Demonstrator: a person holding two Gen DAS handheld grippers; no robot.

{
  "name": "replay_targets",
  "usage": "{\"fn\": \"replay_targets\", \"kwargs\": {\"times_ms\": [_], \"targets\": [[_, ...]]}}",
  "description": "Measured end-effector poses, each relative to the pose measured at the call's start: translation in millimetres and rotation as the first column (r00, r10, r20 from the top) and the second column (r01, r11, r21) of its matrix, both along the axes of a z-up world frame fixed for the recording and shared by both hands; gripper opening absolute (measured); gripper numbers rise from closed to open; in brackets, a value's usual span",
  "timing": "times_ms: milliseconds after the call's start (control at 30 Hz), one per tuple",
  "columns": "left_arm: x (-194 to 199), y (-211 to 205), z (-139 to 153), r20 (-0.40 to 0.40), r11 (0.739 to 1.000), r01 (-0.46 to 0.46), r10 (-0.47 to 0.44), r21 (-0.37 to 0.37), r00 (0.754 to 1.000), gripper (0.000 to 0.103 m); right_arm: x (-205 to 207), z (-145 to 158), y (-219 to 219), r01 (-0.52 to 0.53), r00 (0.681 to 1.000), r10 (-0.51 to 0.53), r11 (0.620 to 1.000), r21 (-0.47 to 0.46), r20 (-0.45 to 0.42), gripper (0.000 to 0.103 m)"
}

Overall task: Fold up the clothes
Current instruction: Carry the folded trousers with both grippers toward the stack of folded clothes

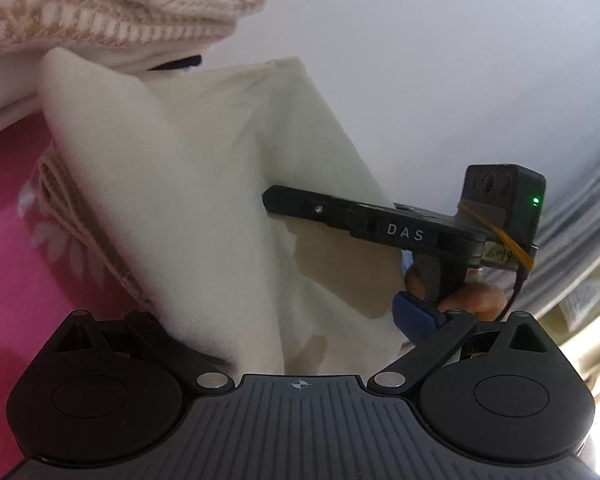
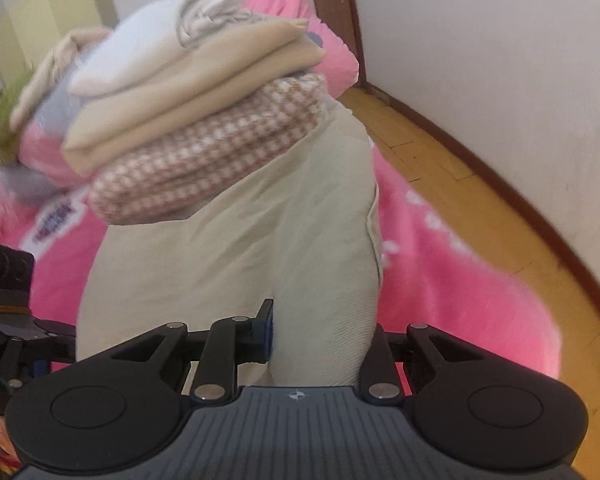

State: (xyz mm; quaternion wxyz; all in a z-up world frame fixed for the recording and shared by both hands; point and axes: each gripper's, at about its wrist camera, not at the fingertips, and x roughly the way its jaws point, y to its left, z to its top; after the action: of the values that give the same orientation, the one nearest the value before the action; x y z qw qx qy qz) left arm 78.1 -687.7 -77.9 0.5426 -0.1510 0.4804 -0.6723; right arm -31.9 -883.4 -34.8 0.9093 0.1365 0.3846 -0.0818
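Note:
A cream garment (image 1: 204, 208) hangs bunched between both grippers above the pink bedspread (image 2: 440, 264). My left gripper (image 1: 280, 320) is shut on it. Its blue right pad (image 1: 416, 316) presses the cloth's edge, and the cloth hides its left finger. My right gripper (image 2: 324, 336) is shut on the same cream garment (image 2: 260, 240), with a thick fold between its pads. In the left wrist view the right gripper (image 1: 272, 202) shows side-on, its tip at the cloth, held by a hand (image 1: 468, 300). The left gripper (image 2: 60, 332) reaches the cloth's left edge.
A stack of folded clothes (image 2: 204, 120), checked and beige, lies on the bed just beyond the garment and covers its far end. The same stack (image 1: 120, 4) fills the upper left. A wooden floor (image 2: 440, 152) and a white wall (image 2: 500, 60) lie to the right.

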Motion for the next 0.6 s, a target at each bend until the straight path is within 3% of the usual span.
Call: {"fn": "replay_targets", "kwargs": {"times_ms": [67,167,233,400,500,600], "targets": [[2,-4,-4,-0.016,1.0,-0.015,0.015,-0.019,1.0,0.099,9,1,-7,-0.034,0.999,0.034,0.999,-0.033,-0.011,0.024],[-6,-9,-11,0.023,0.999,-0.03,0.031,-0.031,0.999,0.099,23,4,-22,-0.07,0.998,0.07,0.996,-0.054,-0.007,0.025],[-5,-4,-24,0.03,0.999,-0.047,0.047,-0.014,0.998,0.099,33,0,-33,-0.071,0.997,0.071,0.995,-0.072,0.002,0.036],[-5,17,-30,0.036,0.998,-0.034,0.035,-0.051,0.999,0.101,54,-51,-57,0.088,0.994,-0.093,0.993,-0.077,-0.062,0.071],[1,34,-34,0.047,0.997,-0.057,0.06,-0.052,0.997,0.101,39,-54,-60,0.173,0.985,-0.172,0.983,-0.066,0.027,0.073],[19,40,-34,0.059,0.993,-0.108,0.11,-0.044,0.992,0.101,15,-44,-61,0.308,0.949,-0.298,0.945,-0.106,0.104,0.073]]}}
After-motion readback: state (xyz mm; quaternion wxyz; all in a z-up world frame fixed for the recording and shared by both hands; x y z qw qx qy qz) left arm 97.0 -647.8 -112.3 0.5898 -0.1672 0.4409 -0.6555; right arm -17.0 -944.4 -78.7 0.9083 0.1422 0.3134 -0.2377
